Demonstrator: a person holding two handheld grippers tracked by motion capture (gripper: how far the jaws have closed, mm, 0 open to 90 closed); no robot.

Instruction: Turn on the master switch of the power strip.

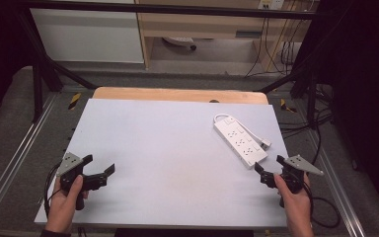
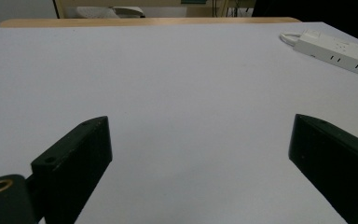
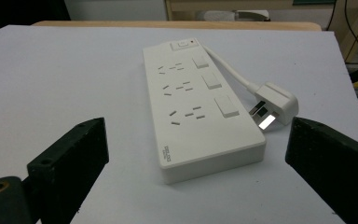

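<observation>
A white power strip (image 1: 240, 140) lies flat at the right of the pale table (image 1: 168, 148), its cord curled beside it and its plug (image 1: 265, 144) resting against its right side. My right gripper (image 1: 268, 169) stands open just in front of the strip's near end; in the right gripper view the power strip (image 3: 196, 102) and its plug (image 3: 274, 105) lie just beyond the spread jaws. My left gripper (image 1: 100, 167) is open at the front left, low over bare table. In the left gripper view the power strip (image 2: 340, 52) shows far off at the upper right.
A wooden board edge (image 1: 177, 94) runs along the table's far side. Black frame bars (image 1: 39, 74) flank the table, and loose cables (image 1: 321, 123) lie on the floor to the right. Metal rails (image 1: 10, 163) run beside the left edge.
</observation>
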